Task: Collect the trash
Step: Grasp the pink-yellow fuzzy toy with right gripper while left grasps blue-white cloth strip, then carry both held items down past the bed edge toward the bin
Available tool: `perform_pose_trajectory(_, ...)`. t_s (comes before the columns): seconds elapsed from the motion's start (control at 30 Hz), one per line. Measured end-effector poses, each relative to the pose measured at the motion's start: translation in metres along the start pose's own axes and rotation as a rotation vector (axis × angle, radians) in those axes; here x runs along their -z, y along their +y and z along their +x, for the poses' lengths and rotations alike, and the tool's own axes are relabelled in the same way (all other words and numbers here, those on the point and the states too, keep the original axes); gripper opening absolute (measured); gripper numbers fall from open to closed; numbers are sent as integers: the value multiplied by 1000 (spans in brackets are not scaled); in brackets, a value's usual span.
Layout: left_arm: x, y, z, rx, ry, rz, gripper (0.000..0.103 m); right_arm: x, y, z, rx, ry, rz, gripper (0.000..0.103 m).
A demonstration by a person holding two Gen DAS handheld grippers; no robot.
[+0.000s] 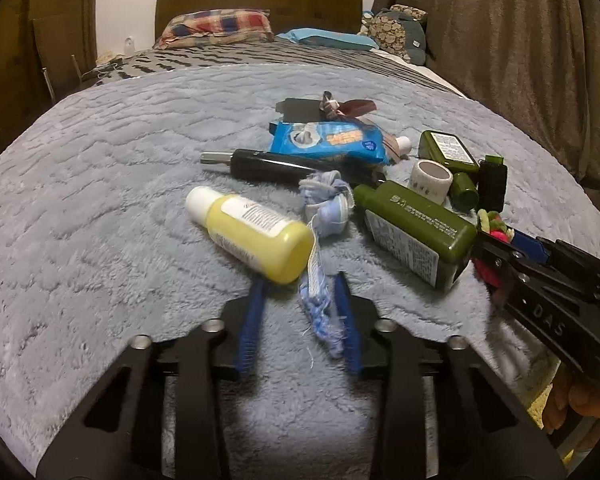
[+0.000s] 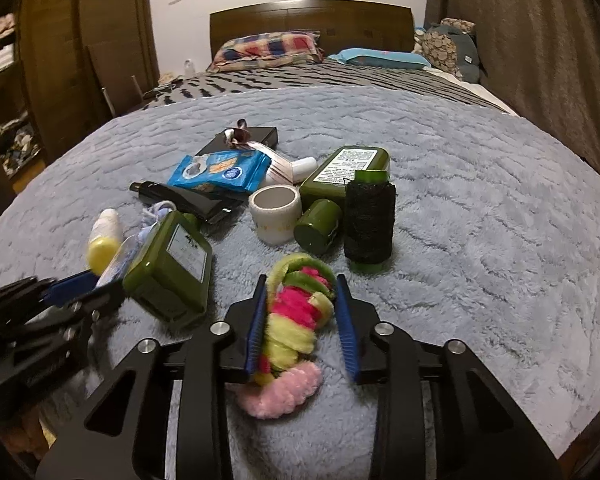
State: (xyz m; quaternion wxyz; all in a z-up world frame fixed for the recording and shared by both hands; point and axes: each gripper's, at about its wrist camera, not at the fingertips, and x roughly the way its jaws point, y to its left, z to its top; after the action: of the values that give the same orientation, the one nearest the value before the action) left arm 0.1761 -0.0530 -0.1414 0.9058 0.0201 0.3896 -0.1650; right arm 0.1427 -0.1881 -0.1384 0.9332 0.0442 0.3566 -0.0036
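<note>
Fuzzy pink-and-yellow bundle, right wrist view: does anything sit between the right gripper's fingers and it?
Nothing visible does. The fuzzy bundle already lies between the right gripper's open blue fingers, on the grey blanket. The nearest green bottle lies off to the left, outside the fingers.

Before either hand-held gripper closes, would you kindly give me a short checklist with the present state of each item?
1. Left hand-held gripper open around the blue-white cloth strip: ok, strip lies between the fingers.
2. Yellow bottle clear of the left fingers: not ok, its base sits at the left fingertip.
3. Right hand-held gripper open around the fuzzy pink-yellow bundle: ok.
4. Bundle centred: not ok, it lies against the left finger, with a gap to the right one.
5. Green bottle clear of the right gripper: ok, it lies apart.
6. Trash container in view: not ok, none is visible.
</note>
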Motion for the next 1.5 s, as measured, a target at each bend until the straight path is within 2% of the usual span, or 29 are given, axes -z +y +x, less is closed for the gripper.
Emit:
perform_pose_trajectory(0.03, 0, -1, 0, 8, 2, 1, 14, 1, 0, -2, -2, 0, -3, 30)
perform_pose_trajectory(0.1, 1, -3, -2, 23, 4, 5, 5, 4, 0, -8, -11, -5, -6, 29)
perform_pose_trajectory(0.13, 3, -6, -4, 23, 5, 12, 4, 6, 2, -10, -15, -7, -3, 29)
perform_pose_trajectory(0.43, 17, -16, -30, 53, -4, 5, 3, 26, -7, -36, -51, -2, 15, 28)
perform_pose_trajectory(0.93, 53, -31, -86, 28, -21, 2, 3, 53, -13, -75, -55, -15, 25, 28)
perform_pose_trajectory(1.5, 72, -48, -174, 30, -157, 31, 3, 66, -10, -138, -79, -109, 19, 28)
